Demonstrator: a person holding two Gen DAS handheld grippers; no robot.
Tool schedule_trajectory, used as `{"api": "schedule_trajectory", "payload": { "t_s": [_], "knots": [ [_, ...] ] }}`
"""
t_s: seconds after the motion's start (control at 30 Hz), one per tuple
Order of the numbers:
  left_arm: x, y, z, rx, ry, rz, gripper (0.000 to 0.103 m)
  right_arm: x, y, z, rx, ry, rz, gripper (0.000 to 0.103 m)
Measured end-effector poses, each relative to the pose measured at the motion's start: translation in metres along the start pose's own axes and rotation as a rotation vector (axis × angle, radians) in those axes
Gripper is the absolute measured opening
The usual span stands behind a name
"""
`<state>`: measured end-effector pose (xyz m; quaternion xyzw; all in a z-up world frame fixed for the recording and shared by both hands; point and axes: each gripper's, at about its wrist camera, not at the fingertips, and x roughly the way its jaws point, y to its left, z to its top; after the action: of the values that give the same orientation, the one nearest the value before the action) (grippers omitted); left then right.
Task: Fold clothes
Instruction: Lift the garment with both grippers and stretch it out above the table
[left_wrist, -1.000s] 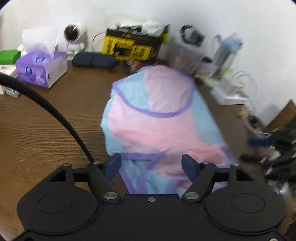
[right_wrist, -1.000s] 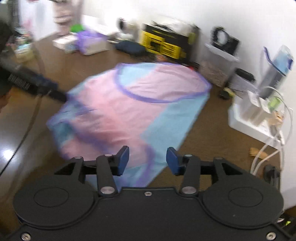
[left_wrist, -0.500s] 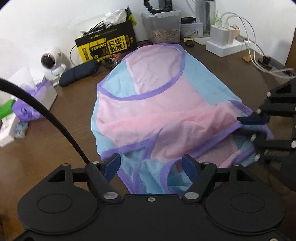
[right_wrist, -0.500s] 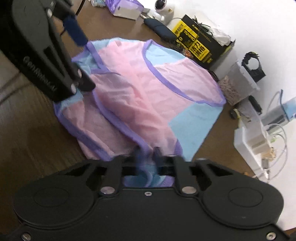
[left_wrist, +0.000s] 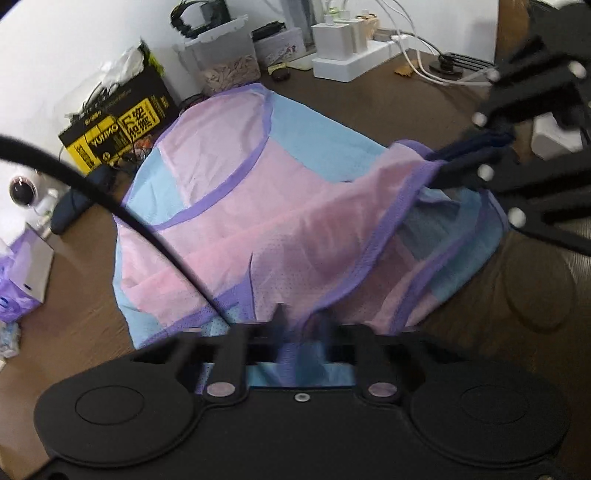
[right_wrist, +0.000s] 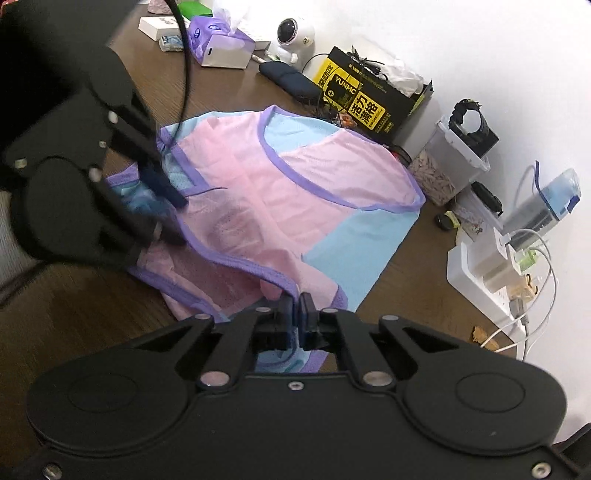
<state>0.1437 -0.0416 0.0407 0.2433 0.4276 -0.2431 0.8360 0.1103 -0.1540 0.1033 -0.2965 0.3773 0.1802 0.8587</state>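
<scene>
A pink and light-blue mesh shirt (left_wrist: 258, 206) with purple trim lies spread on a brown wooden table (left_wrist: 74, 317), its neckline toward the far edge by the wall. Its near hem is gathered and lifted off the wood at two places.

The left gripper (left_wrist: 301, 328) has its jaws pressed together on the near hem, with blue and purple cloth bunched between the blurred fingertips. From the right wrist view this same gripper (right_wrist: 162, 199) sits at the shirt's left side, pinching a fold of trim.

The right gripper (right_wrist: 295, 314) has its jaws pressed together on the hem at the shirt's other near corner, a thin strip of purple trim and blue mesh caught between the pads. In the left wrist view it (left_wrist: 439, 162) holds a raised flap of pink cloth just above the table.

Along the far edge stand a black and yellow box (right_wrist: 369, 99), a clear bin (right_wrist: 454, 162) of pale bits, a white power strip (left_wrist: 351, 61) with cables, a tissue box (right_wrist: 218, 44) and a small white camera (right_wrist: 291, 35).
</scene>
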Motion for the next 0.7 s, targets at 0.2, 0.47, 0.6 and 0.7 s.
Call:
{"api": "schedule_trajectory", "payload": {
  "t_s": [0.2, 0.47, 0.6, 0.7],
  "knots": [
    [-0.014, 0.017, 0.003, -0.09, -0.012, 0.033, 0.004, 0.008, 0.016, -0.003, -0.017, 0.022, 0.021, 0.034],
    [-0.033, 0.019, 0.01, -0.11, 0.003, 0.099, 0.004, 0.036, 0.038, 0.005, 0.04, 0.081, -0.086, 0.028],
    [-0.044, 0.019, 0.011, -0.11, -0.021, 0.108, 0.004, 0.031, 0.024, -0.009, 0.035, 0.103, -0.137, 0.009],
    [-0.061, 0.012, 0.009, -0.103, -0.052, 0.095, 0.004, 0.005, 0.0, -0.02, 0.134, 0.068, -0.058, 0.004]
  ]
}}
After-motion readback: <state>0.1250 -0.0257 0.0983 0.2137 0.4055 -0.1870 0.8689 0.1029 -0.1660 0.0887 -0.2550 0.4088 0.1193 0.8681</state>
